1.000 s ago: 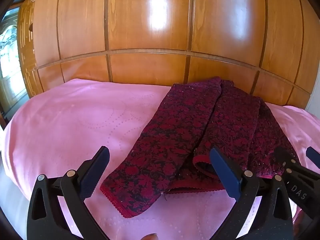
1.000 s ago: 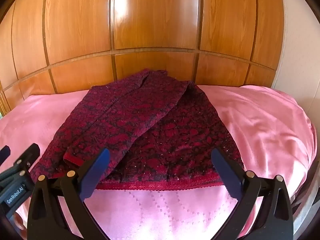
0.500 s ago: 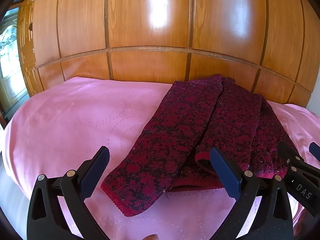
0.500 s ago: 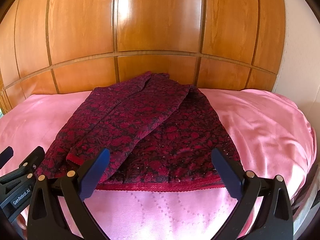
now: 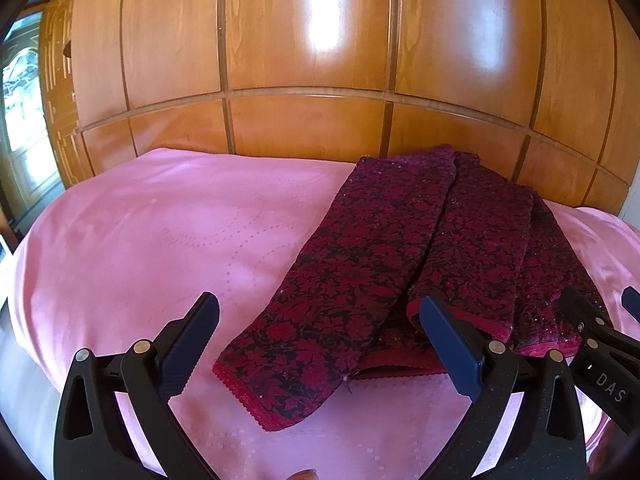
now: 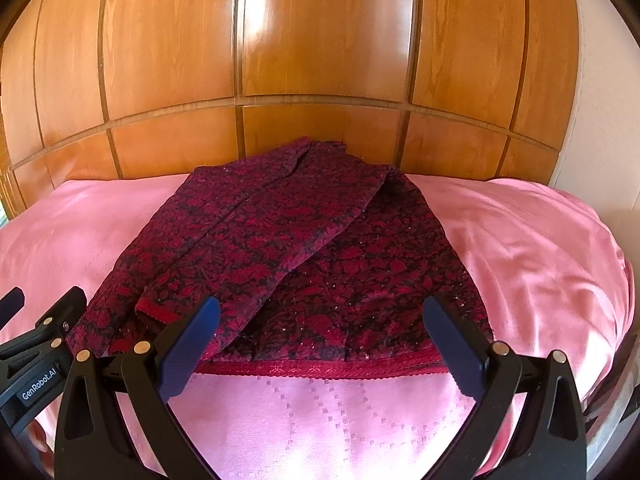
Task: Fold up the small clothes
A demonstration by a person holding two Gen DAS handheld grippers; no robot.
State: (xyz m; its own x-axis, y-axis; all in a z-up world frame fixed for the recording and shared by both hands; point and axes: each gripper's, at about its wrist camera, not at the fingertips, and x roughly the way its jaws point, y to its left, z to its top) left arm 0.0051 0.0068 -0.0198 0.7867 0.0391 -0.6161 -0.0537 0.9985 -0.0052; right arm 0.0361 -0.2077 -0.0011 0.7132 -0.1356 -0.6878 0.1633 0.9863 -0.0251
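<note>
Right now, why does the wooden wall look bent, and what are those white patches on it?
In the left wrist view the wooden wall bows because the fisheye lens curves straight lines; its white patch is glare off the glossy panels. The right wrist view shows the same bowing and softer glare, and dark corners from the lens rim. The garment and pink sheet look evenly lit and fairly sharp in both views.

Glossy wooden panelling (image 5: pixel 312 40) fills the back, split by vertical grooves and one horizontal rail, with bright patches of light reflected on it. A pink sheet (image 5: pixel 140 232) with a dotted pattern covers the bed. A window (image 5: pixel 20 92) shows at far left, a pale wall (image 6: pixel 600 120) at far right
</note>
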